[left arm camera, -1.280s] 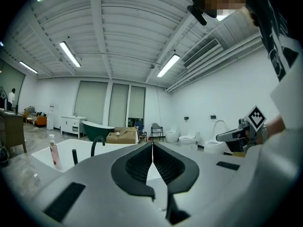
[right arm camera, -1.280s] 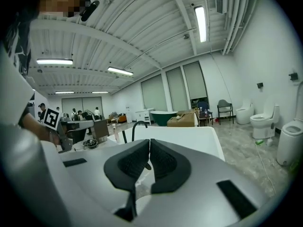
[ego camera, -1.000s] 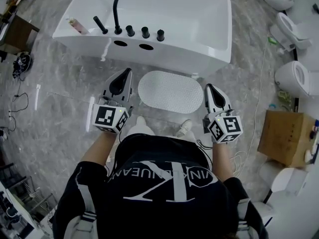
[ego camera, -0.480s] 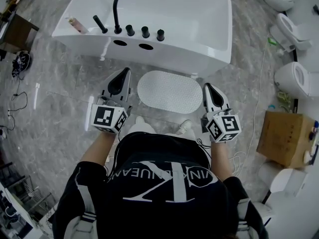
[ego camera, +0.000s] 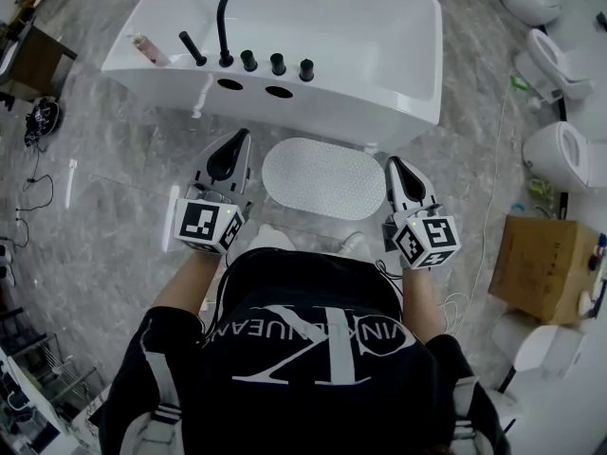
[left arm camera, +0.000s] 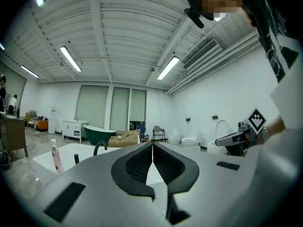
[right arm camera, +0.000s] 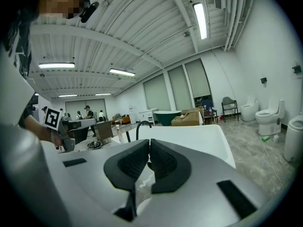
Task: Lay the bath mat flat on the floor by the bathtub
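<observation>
completion is judged reached: the oval bath mat (ego camera: 323,178) is spread flat on the floor (ego camera: 123,183) by the bathtub (ego camera: 313,36), with left gripper (ego camera: 243,137) and right gripper (ego camera: 393,164) closed, empty.

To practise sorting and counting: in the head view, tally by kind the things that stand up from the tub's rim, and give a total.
spout: 1
hand shower: 1
knobs: 3
bottle: 1
Total: 6
</observation>
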### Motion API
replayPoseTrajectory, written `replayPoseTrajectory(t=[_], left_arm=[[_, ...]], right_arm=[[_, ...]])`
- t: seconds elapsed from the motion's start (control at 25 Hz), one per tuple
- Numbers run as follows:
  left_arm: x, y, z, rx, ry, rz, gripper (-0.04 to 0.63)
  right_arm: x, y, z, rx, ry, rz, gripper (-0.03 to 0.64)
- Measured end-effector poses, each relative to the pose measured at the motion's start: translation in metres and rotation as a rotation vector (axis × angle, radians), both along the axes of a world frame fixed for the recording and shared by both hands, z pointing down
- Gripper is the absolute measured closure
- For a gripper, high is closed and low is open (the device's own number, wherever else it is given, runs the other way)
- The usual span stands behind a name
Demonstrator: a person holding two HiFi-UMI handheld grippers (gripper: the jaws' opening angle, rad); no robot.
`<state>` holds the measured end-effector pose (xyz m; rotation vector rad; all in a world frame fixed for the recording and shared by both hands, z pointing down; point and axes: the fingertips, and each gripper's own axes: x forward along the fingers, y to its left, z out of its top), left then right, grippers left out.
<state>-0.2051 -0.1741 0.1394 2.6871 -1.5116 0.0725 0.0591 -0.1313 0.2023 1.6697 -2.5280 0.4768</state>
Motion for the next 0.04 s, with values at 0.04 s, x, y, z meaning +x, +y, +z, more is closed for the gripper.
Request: replayPoseTrajectory(t=[0.04], left_arm=[[0.0004, -0.0001, -0.0001, 0.002, -0.001, 0.001, 0.574]], right_arm=[[0.0009, -0.0007, -0.0002, 0.001, -0.001, 0.001, 0.589]])
